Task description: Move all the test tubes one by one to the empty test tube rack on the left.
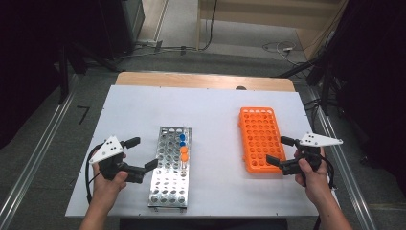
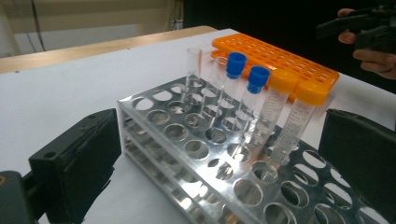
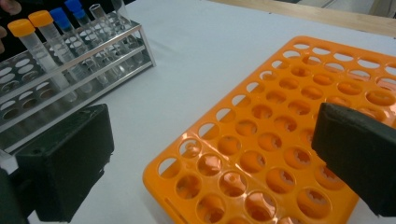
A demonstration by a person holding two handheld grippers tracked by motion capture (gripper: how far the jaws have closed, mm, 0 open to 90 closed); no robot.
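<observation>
A metal tube rack [image 1: 170,167] stands at the table's middle front. It holds two blue-capped tubes [image 2: 236,64], two orange-capped tubes [image 2: 283,79] and two clear uncapped tubes [image 2: 193,65] along one side. My left gripper [image 1: 143,153] is open just left of this rack, and its jaws straddle the rack's near corner [image 2: 219,154] with nothing gripped. An empty orange rack [image 1: 260,139] lies flat to the right. My right gripper [image 1: 278,150] is open at that rack's near right corner, its jaws spread over the orange holes [image 3: 212,161], holding nothing.
A white sheet [image 1: 143,110] covers the table, and bare wood [image 1: 201,79] shows at the far edge. Metal rails [image 1: 28,167] run along both sides on the floor. The metal rack [image 3: 70,60] shows far left in the right gripper view.
</observation>
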